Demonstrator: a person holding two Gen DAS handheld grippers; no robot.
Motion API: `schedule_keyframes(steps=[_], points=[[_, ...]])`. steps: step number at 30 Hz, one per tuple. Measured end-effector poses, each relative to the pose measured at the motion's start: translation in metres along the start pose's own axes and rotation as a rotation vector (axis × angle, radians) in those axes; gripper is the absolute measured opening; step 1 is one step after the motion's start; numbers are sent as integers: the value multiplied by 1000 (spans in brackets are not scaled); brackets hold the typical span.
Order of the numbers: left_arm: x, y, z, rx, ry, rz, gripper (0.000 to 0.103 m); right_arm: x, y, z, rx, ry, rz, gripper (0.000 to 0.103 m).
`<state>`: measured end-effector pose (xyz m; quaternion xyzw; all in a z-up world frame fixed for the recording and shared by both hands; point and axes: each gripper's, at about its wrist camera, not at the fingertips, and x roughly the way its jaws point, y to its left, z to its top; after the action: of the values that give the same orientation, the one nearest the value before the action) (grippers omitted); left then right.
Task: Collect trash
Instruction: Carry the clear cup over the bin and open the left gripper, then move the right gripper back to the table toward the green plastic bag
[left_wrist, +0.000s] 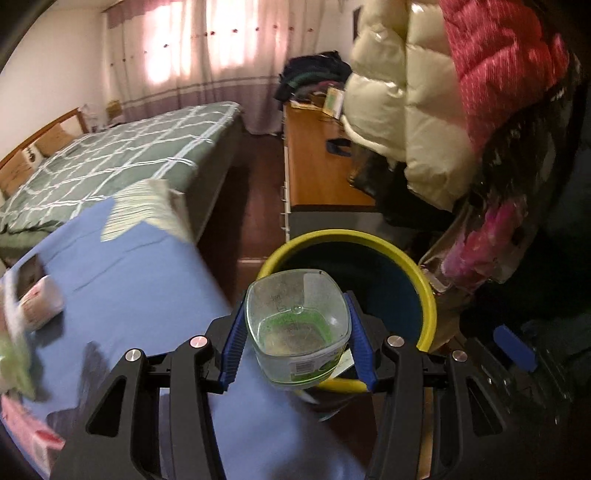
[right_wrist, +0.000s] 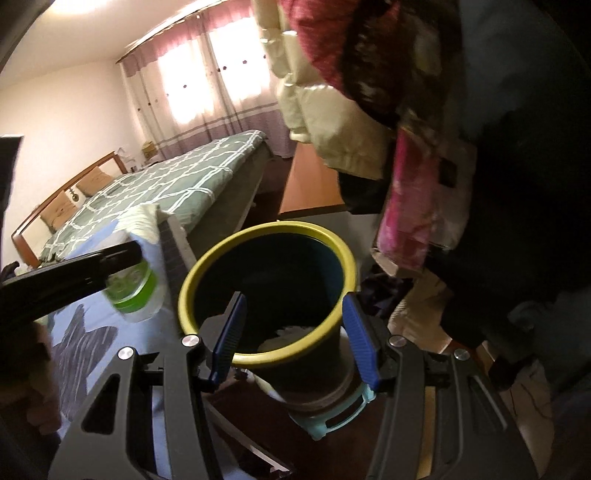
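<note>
1. Between the blue pads of the left gripper (left_wrist: 298, 338) sits a clear plastic cup (left_wrist: 297, 325) with a green label, its open mouth facing the camera; the pads press its two sides, so the gripper is closed on it.
2. Just beyond the cup, on the far right side of it, stands the trash bin (left_wrist: 428, 295), dark inside with a yellow rim; the cup overlaps the near left part of that rim in the left wrist view.
3. To the left lies a surface (left_wrist: 147, 295) covered in blue cloth, with a white packet (left_wrist: 40, 302) near its left edge and a stack of papers (left_wrist: 144, 206) at its far end.
4. From the right wrist view the right gripper (right_wrist: 293, 341) has its blue pads spread on either side of the trash bin (right_wrist: 207, 273), near the bin's near rim; the pads look close to the bin wall, but I cannot tell whether they clamp it.
5. Something pale lies inside the bin near its bottom (right_wrist: 284, 334).
6. At the left of that view the left gripper (right_wrist: 74, 277) shows as a dark arm, with the plastic cup (right_wrist: 133, 291) at its tip, over the blue surface (right_wrist: 92, 332) and just left of the bin.
7. Farther off are a bed (left_wrist: 122, 158) with a green checked cover, and hanging jackets (left_wrist: 424, 110) on the right.
</note>
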<state>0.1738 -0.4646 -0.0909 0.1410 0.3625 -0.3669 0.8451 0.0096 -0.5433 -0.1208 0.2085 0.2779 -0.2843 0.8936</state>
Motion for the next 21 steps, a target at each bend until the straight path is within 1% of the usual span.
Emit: schedule_keyframes(steps=[4, 8, 9, 10, 11, 12, 14, 16, 18, 21], points=[[28, -15, 9, 10, 24, -14, 50, 3, -14, 2, 27, 4, -14, 52], [51, -22, 12, 14, 37, -18, 50, 6, -20, 2, 41, 9, -29, 52], [56, -22, 13, 9, 46, -25, 55, 7, -19, 2, 42, 11, -31, 52], [56, -19, 11, 2, 47, -27, 64, 7, -19, 3, 42, 13, -31, 52], [55, -17, 11, -5, 39, -21, 77, 7, -18, 2, 41, 14, -31, 52], [50, -14, 10, -12, 18, -9, 79, 7, -16, 2, 35, 14, -32, 52], [37, -9, 10, -8, -8, 6, 79, 7, -12, 1, 26, 16, -31, 52], [14, 2, 9, -15, -40, 22, 80, 7, -6, 1, 16, 18, -22, 52], [-13, 15, 6, -28, -78, 40, 85, 7, 1, 0, 4, 17, -13, 52], [-59, 40, -5, -42, -138, 81, 88, 6, 17, -1, -20, 20, 12, 52]])
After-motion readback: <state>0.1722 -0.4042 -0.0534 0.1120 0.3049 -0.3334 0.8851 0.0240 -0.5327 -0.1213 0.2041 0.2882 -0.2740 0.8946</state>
